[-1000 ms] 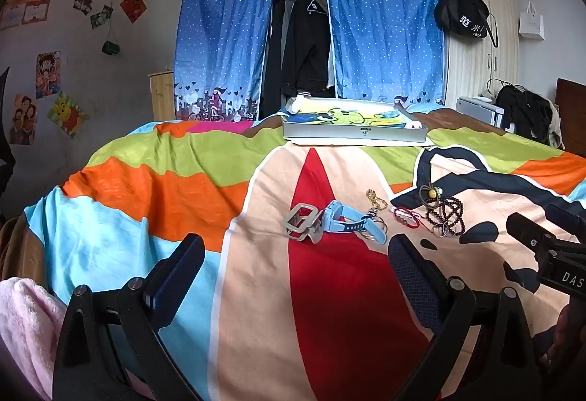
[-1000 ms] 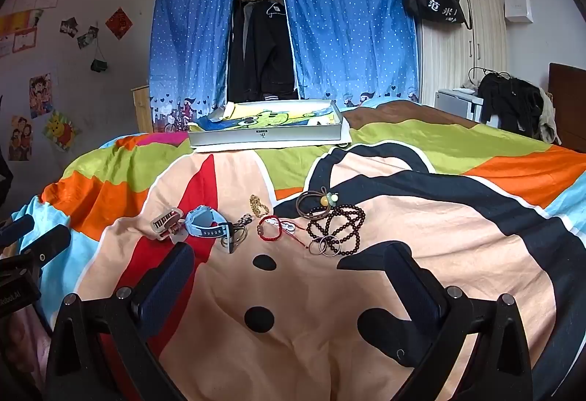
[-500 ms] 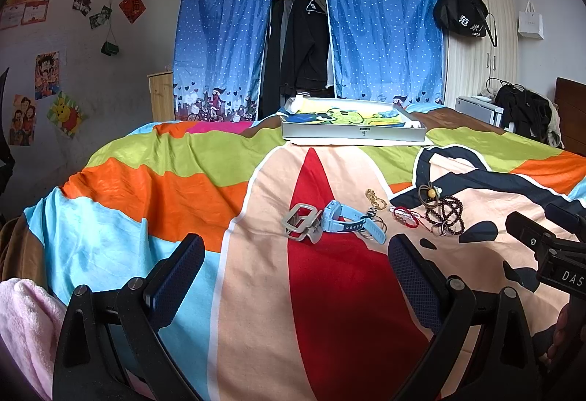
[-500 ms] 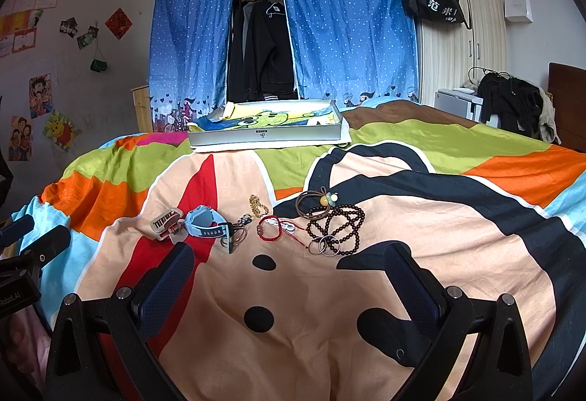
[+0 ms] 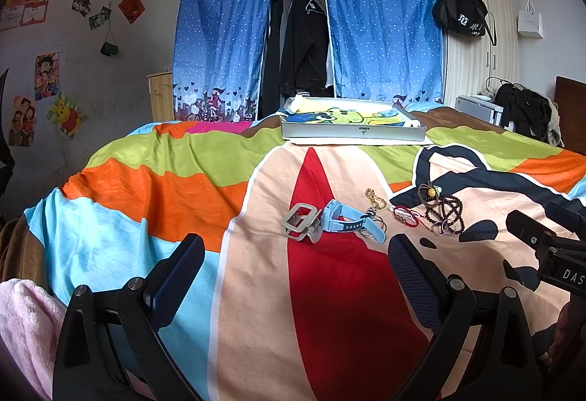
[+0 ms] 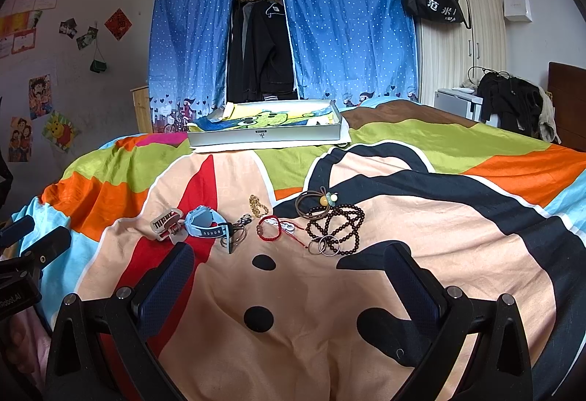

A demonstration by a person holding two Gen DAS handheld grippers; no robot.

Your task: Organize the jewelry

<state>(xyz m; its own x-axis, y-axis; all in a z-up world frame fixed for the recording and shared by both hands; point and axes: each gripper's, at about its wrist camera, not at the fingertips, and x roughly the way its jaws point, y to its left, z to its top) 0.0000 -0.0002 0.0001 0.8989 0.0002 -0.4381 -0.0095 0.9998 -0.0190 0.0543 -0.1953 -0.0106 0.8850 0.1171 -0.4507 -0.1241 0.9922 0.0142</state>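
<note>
Blue curtains point(image 5: 227, 34), black bag point(image 6: 432, 3)

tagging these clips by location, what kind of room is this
Most likely a bedroom in a home. The jewelry lies on a bed with a colourful bedspread, behind it a curtained wardrobe holds hanging clothes, and cartoon posters are stuck to the wall.

On the bed point(image 6: 421, 254) I count two watches, one grey point(image 6: 166, 223) and one blue point(image 6: 205, 223), one gold chain point(image 6: 257, 205), one red bracelet point(image 6: 269, 227), one bead string point(image 6: 338, 223), one tray point(image 6: 267, 137).
</note>
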